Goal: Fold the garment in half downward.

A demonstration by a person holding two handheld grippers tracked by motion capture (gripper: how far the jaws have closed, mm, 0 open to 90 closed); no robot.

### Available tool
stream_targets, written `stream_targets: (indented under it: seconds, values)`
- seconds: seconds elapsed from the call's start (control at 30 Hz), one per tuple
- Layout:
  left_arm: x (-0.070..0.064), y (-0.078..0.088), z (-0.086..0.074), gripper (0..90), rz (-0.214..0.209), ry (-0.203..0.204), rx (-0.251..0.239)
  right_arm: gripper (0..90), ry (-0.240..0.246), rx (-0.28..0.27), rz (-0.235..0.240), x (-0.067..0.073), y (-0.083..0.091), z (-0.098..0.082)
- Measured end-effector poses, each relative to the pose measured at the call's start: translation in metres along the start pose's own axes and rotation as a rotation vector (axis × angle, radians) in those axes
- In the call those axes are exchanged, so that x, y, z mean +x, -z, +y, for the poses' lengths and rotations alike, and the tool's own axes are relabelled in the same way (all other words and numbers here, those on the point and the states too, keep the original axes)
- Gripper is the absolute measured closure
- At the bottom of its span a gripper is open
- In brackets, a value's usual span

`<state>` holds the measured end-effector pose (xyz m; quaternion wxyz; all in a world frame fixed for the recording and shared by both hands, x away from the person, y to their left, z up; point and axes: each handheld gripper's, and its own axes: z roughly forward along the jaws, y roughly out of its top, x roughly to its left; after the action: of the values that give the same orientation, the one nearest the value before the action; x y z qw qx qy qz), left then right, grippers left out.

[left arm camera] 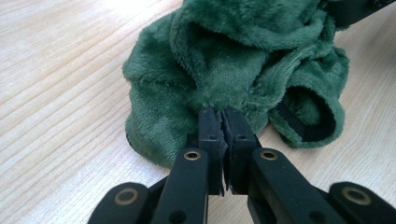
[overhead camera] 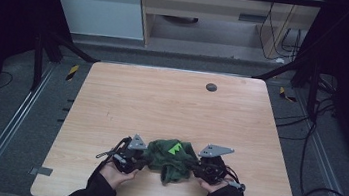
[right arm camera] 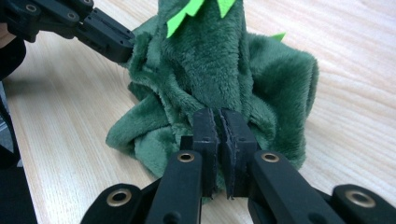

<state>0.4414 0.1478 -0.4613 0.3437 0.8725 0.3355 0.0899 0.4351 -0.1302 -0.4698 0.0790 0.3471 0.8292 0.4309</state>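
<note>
Both hands sit at the frame's bottom; the left gripper (overhead camera: 147,161) and right gripper (overhead camera: 193,169) each pinch the green garment (overhead camera: 171,159). It lies bunched on the desk (overhead camera: 172,102), so folding looks barely begun.

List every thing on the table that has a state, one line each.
Green fleece garment: crumpled in a heap on the table, pinched from both sides.
Left claw: shut on the garment's edge.
Right claw: shut on the garment's fabric.
Table: bare wood around the garment.
</note>
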Motion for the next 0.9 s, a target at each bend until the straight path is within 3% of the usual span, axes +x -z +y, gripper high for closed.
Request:
stream_targets:
  seconds: [0.43,0.67,0.9]
  values:
    - [-0.001,-0.004,-0.002,84.4,0.000,0.004,0.011,82.2,-0.005,0.012,-0.009,0.000,-0.002,-0.004]
    - [0.004,0.013,0.000,75.5,0.027,0.028,-0.043,78.9,-0.016,-0.039,-0.026,-0.001,0.008,0.002]
    - [0.010,0.029,0.004,74.2,0.052,0.045,-0.088,78.7,-0.027,-0.069,-0.045,-0.005,0.018,0.006]
